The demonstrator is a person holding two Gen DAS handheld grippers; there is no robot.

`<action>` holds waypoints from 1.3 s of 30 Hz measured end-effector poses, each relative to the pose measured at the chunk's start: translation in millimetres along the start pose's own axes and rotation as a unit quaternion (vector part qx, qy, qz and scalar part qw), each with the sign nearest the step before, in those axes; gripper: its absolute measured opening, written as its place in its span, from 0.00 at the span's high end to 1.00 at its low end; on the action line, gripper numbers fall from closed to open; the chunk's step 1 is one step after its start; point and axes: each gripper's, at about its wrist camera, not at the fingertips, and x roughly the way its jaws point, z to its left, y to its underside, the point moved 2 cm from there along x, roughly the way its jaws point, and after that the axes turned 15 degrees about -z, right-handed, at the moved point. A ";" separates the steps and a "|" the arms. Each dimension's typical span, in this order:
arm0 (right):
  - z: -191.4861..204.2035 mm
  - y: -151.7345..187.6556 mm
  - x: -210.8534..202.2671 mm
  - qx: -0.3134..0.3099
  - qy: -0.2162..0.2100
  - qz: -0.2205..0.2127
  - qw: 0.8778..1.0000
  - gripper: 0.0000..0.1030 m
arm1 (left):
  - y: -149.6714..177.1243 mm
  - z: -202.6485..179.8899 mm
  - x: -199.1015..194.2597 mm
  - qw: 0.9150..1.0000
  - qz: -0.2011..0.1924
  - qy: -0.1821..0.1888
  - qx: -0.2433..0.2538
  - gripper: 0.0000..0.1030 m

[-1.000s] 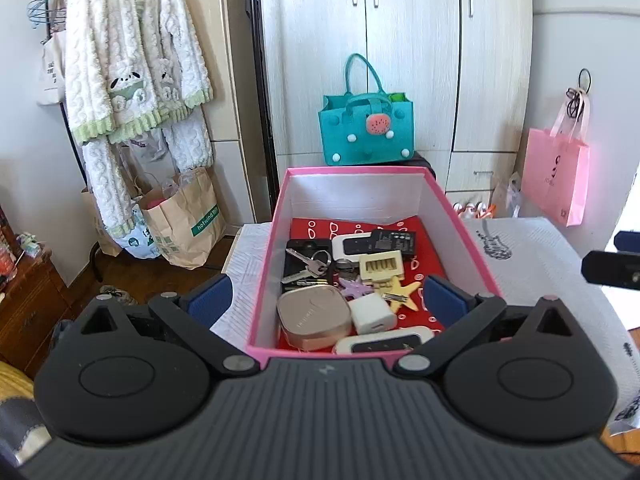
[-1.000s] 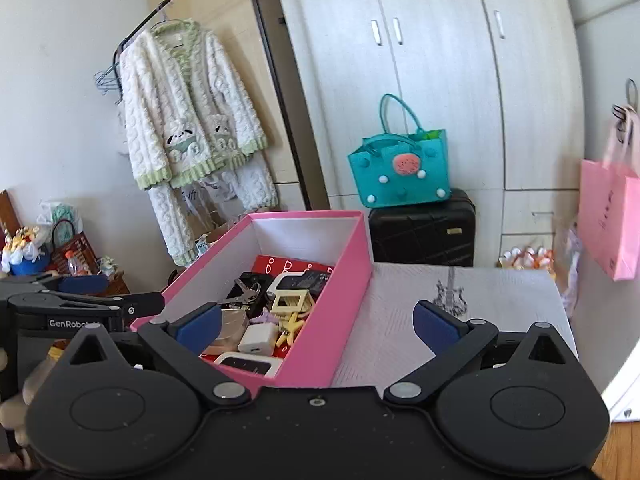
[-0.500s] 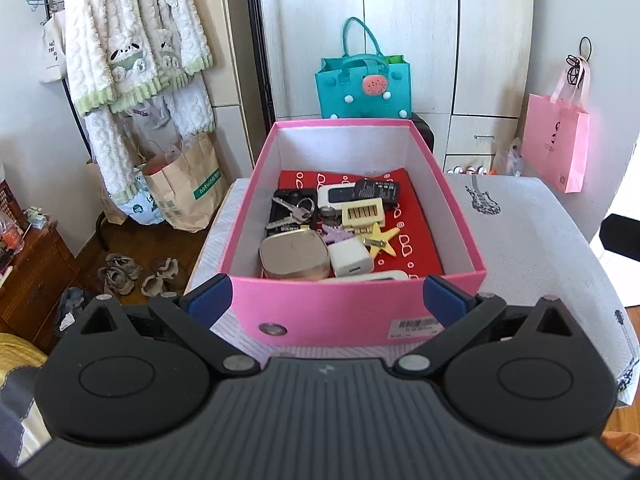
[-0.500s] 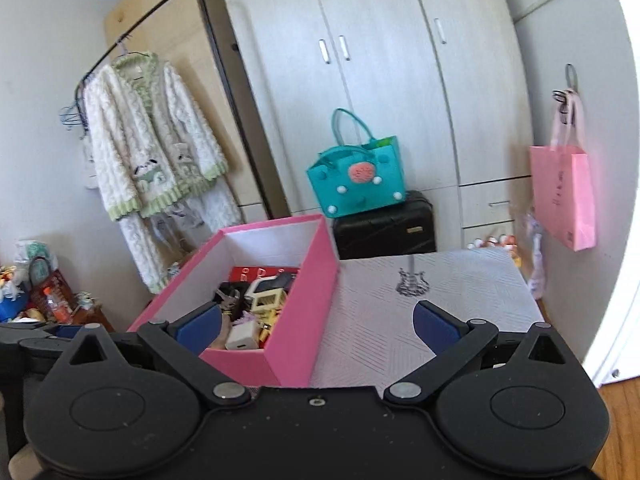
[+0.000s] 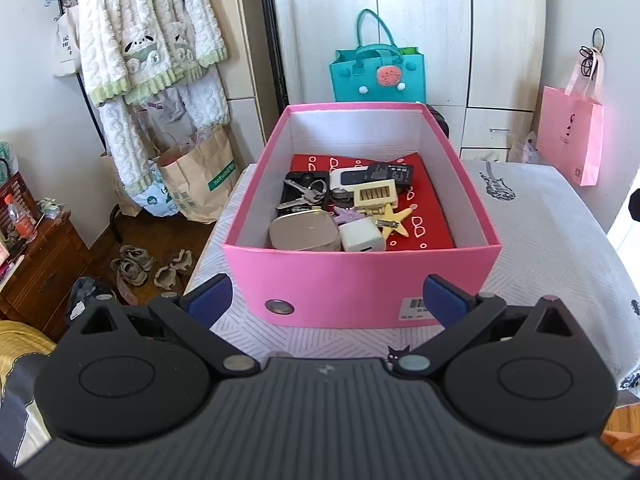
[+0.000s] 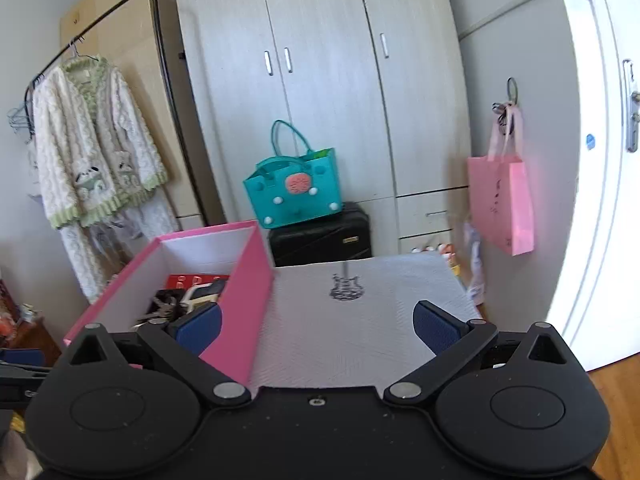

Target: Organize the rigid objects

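A pink box (image 5: 360, 276) stands on the white patterned tablecloth (image 5: 552, 240). It holds several small rigid things: a beige rounded case (image 5: 302, 232), a white charger cube (image 5: 362, 236), keys (image 5: 304, 196), a yellow star (image 5: 396, 220) and a black battery (image 5: 390, 171). My left gripper (image 5: 326, 300) is open and empty, just in front of the box's near wall. My right gripper (image 6: 318, 326) is open and empty, to the right of the box (image 6: 248, 304), over the cloth (image 6: 360, 320).
A teal bag (image 5: 376, 76) sits on a black suitcase (image 6: 320, 236) behind the table, before a wardrobe (image 6: 320, 80). A pink bag (image 6: 500, 208) hangs at right. A coat rack with a white cardigan (image 5: 144, 32), paper bags and shoes (image 5: 136, 268) are at left.
Both grippers have pulled back from the box and away from it. The left one was over the box's contents and now stands before its near wall. Both stay open.
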 end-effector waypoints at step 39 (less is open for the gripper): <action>-11.0 17.9 -15.2 -0.043 -0.002 0.054 0.998 0.00 | 7.9 -17.4 -25.3 1.000 -0.019 0.014 0.017 0.00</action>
